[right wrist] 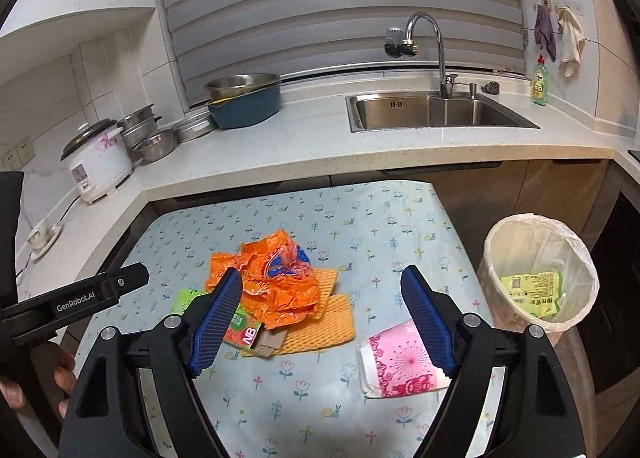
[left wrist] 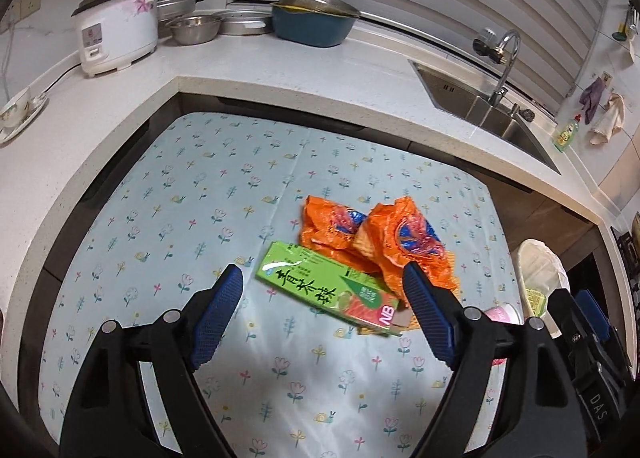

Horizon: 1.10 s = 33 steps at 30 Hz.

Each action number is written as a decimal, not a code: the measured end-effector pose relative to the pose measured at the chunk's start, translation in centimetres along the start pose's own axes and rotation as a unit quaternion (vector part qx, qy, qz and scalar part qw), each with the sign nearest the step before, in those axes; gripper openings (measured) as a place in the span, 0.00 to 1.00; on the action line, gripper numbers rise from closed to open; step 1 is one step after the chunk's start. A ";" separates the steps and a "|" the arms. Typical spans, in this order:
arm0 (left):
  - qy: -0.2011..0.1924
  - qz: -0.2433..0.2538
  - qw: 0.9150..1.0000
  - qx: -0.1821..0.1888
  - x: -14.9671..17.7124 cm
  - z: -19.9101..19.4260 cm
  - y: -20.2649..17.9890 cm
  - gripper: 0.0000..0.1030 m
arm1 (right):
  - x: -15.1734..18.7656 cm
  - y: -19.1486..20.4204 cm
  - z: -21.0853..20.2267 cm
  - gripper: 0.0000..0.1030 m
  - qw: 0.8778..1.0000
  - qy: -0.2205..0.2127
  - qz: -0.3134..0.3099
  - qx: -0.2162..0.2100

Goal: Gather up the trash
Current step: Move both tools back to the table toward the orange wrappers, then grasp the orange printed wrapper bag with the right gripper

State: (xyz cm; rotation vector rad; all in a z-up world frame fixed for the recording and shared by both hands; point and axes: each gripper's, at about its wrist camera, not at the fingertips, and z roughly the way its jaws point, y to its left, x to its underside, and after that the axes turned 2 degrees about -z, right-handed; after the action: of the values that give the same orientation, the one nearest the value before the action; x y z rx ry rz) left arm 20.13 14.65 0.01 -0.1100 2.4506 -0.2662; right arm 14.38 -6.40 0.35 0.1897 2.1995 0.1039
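**Both hand-held grippers released over the trash pile**

Our left hand-held gripper [left wrist: 322, 300] hovers with its jaws spread wide and nothing between them, lined up over the green cardboard box with Chinese lettering [left wrist: 328, 290]. Our right hand-held gripper [right wrist: 321, 300] is likewise released and empty, with the crushed pink-patterned paper cup [right wrist: 400, 362] just under its right finger.

We judge this to be the approach before a pick. The next move calls for lowering one gripper over a single item, closing on it, and carrying it to the white-lined waste bin [right wrist: 586, 278] beside the surface [right wrist: 380, 218], which is covered in a flowered cloth.

On the surface we count one green box, one pink cup, crumpled orange plastic wrappers [right wrist: 280, 282] (two, as the left view shows them) and one yellow-orange waffle-textured sheet [right wrist: 332, 322] beneath them. One green-yellow wrapper [right wrist: 532, 292] already lies in the bin.
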 end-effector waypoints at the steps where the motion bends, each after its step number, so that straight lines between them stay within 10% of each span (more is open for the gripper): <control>1: 0.004 -0.006 1.000 -0.002 0.1 0.2 0.7 0.76 | 0.2 0.5 0.4 0.76 1.000 0.004 -0.002 -0.002; 33: 0.025 0.055 0.997 -0.048 -0.9 7.8 1.8 0.75 | 2.0 3.0 13.9 0.81 0.995 0.096 0.017 -0.011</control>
State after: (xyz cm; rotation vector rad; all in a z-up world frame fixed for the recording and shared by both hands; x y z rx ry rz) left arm 25.75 15.22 -5.75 -0.0103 2.5097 -0.1051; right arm 24.69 -3.02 -8.98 0.2119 2.3861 0.1725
